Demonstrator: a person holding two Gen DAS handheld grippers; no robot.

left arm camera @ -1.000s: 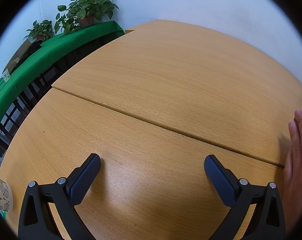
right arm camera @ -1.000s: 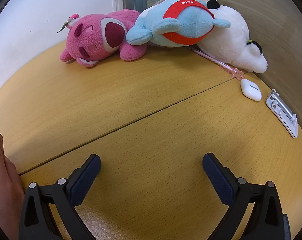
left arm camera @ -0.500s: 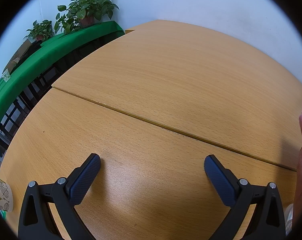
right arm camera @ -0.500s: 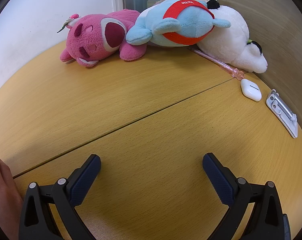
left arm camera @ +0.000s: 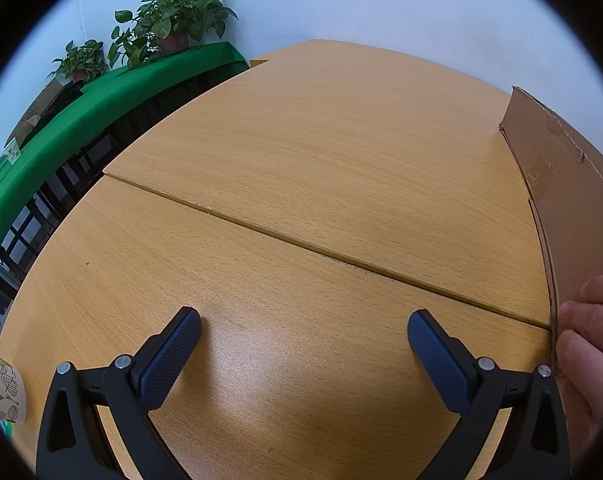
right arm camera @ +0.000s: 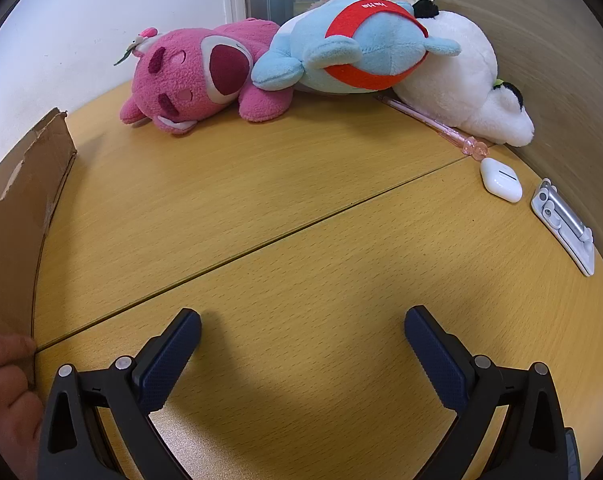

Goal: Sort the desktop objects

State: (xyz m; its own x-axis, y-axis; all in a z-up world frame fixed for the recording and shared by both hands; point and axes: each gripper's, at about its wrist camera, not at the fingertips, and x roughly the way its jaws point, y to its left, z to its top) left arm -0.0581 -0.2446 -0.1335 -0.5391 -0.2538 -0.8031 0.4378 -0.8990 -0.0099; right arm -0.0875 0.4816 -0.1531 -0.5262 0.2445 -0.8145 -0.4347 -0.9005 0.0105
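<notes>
Resting low over the wooden desk [left arm camera: 309, 168], the left gripper [left arm camera: 303, 354] is holding its two dark-blue padded jaws spread wide with only bare tabletop lying between them. The right gripper [right arm camera: 301, 350] is sitting the same way, jaws spread wide and gripping nothing. Taking the seam that is running across the desk as the landmark, both pairs of jaws are sitting on the near side of it. A cardboard box [left arm camera: 561, 200] is standing upright across the seam, off to the right of the left gripper's jaws and outside them; in the right wrist view the same box is showing off to the left of the right gripper's jaws. A bare hand [left arm camera: 589, 344] is gripping the box's near edge, just beside the left gripper's right jaw. Beyond the seam, well apart from the right gripper's jaws, a pink plush [right arm camera: 197, 76], a blue plush with a red band [right arm camera: 353, 46] and a white plush [right arm camera: 461, 84] are lying in a touching row by the wall. A pink pen [right arm camera: 433, 122] is lying just in front of the white plush, its tip nearly reaching the seam. A white earbud case [right arm camera: 500, 180] and a white folding stand [right arm camera: 563, 226] are lying on the near side of the seam, far right of the right gripper's jaws. Potted plants [left arm camera: 169, 24] are standing on a green-covered shelf [left arm camera: 81, 120] past the desk's left edge.
</notes>
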